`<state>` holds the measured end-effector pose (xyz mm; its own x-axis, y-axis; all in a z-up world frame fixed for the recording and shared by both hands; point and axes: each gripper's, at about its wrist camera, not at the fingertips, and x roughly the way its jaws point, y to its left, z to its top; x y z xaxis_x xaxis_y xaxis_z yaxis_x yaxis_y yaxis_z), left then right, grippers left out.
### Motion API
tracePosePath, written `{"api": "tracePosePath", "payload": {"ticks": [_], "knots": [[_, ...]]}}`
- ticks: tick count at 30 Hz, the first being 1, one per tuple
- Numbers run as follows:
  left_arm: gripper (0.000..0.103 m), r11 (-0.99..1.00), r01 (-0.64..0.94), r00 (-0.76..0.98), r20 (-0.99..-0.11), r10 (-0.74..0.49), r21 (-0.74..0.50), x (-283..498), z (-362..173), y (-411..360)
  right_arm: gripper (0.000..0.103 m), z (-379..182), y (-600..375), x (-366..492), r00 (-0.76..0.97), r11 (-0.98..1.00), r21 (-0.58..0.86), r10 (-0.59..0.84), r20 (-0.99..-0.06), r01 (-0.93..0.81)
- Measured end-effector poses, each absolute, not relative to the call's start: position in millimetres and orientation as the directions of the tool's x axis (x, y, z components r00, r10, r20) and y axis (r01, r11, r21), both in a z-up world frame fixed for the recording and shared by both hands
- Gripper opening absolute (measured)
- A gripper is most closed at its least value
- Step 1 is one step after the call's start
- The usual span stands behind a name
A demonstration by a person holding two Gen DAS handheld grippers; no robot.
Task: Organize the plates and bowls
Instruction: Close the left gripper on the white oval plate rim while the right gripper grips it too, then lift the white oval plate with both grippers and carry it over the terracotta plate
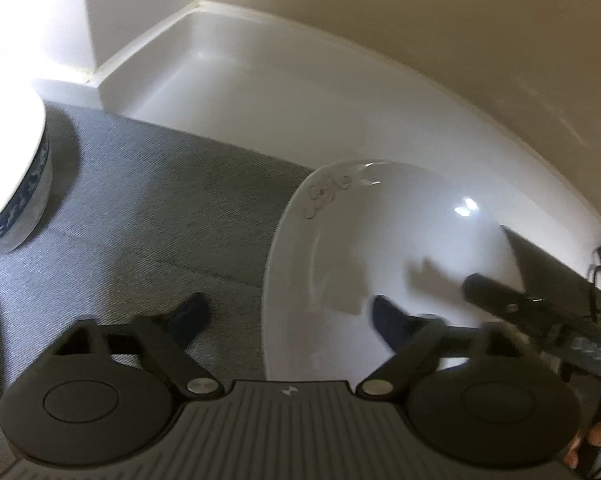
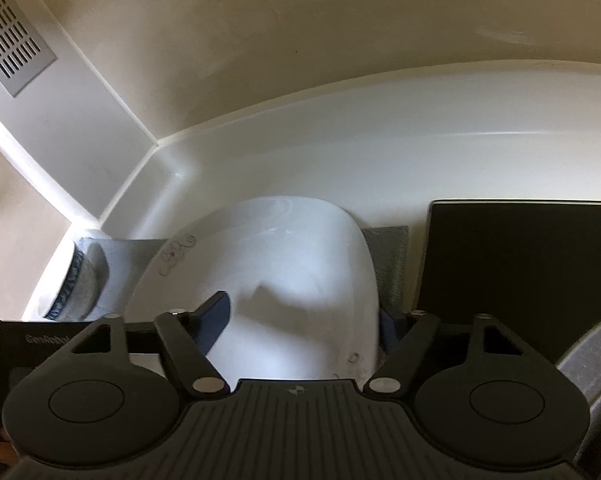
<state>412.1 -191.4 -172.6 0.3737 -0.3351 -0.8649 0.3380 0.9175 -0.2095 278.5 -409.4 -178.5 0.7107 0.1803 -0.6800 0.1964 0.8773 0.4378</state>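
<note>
Left gripper [image 1: 288,316]: jaws part-spread, straddling plate [image 1: 380,264] left rim, pads not seen pressing. Right gripper [image 2: 304,320]: jaws astride opposite rim, contact unclear. Plate flat on grey mat [image 1: 148,200], between both grippers. Bowl [image 1: 16,184] left, apart.

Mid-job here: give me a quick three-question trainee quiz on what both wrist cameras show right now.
1. True or false: the white plate sits stacked inside the blue-patterned bowl.
2. What lies right of the plate in the right wrist view? A) a black flat panel B) a kettle C) a mug
3. Fill in: the left tool and the right tool each have one finger over the plate and one outside its ____.

Key: 1 false; 2 A; 3 rim.
</note>
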Motion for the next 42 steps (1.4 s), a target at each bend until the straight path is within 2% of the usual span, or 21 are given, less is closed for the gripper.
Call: {"api": "tracePosePath", "payload": {"ticks": [1, 2, 3, 4, 5, 8, 9, 24, 42], "knots": [[0.066, 0.909, 0.346, 0.361, -0.861, -0.358, -0.233, 411.1, -171.7, -191.6, 0.063, -179.3, -408.4, 276.7, 0.709, 0.887, 0.414, 0.157, -0.687, 0.205], [0.058, 0.902, 0.35, 0.345, -0.861, -0.375, -0.252, 410.2, -171.1, -191.3, 0.05, -179.4, -407.3, 275.7, 0.71, 0.896, 0.392, 0.137, -0.691, 0.209], [0.055, 0.911, 0.332, 0.353, -0.864, -0.36, -0.244, 409.9, -170.7, -191.0, 0.042, -179.2, -406.5, 275.1, 0.706, 0.906, 0.362, 0.109, -0.7, 0.22], [0.052, 0.919, 0.317, 0.363, -0.865, -0.347, -0.236, 409.8, -170.5, -190.0, 0.029, -179.0, -407.5, 274.9, 0.7, 0.909, 0.34, 0.08, -0.71, 0.24], [0.045, 0.924, 0.307, 0.37, -0.866, -0.337, -0.228, 408.9, -170.4, -190.7, 0.027, -178.9, -410.2, 274.5, 0.698, 0.906, 0.344, 0.08, -0.712, 0.247], [0.034, 0.929, 0.278, 0.361, -0.869, -0.338, -0.246, 413.6, -170.8, -182.4, 0.026, -178.2, -414.3, 275.2, 0.693, 0.898, 0.361, 0.094, -0.715, 0.251], [0.033, 0.928, 0.274, 0.356, -0.87, -0.341, -0.252, 414.7, -170.5, -180.1, 0.026, -178.3, -415.9, 274.2, 0.694, 0.899, 0.359, 0.092, -0.714, 0.251], [0.033, 0.926, 0.275, 0.385, -0.854, -0.351, -0.257, 397.7, -157.5, -165.8, 0.025, -153.7, -419.3, 259.5, 0.725, 0.894, 0.377, 0.091, -0.682, 0.243], [0.033, 0.903, 0.361, 0.385, -0.844, -0.373, -0.234, 330.6, -130.9, -129.2, 0.025, -131.8, -369.6, 181.7, 0.733, 0.88, 0.383, 0.061, -0.677, 0.28]]}}
